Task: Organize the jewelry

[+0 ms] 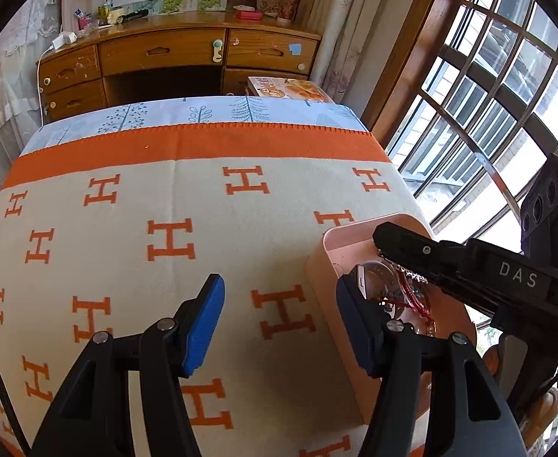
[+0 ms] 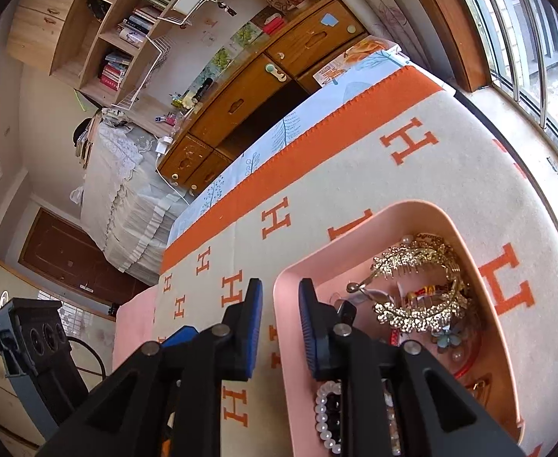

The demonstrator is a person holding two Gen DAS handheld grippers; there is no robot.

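A pink open box (image 2: 465, 236) stands on the cream blanket with orange H marks (image 1: 164, 198), near its right edge. Inside lie a gold leaf hair comb (image 2: 419, 285), a pearl bracelet (image 2: 326, 415), a watch (image 1: 374, 278) and red cord pieces (image 1: 408, 299). My right gripper (image 2: 280, 283) straddles the box's left wall, one pad outside and one inside, with a gap showing, so it is open. My left gripper (image 1: 279, 282) is open wide over the blanket, its right finger (image 1: 355, 327) along the box's left rim. The right gripper's black body (image 1: 469, 274) reaches over the box.
A wooden desk with drawers (image 1: 179, 53) stands past the blanket's far edge, with a printed carton (image 1: 290, 89) beside it. A barred window (image 1: 507, 95) runs along the right. Bookshelves (image 2: 126, 19) and a lace-covered bed (image 2: 126, 190) are on the left.
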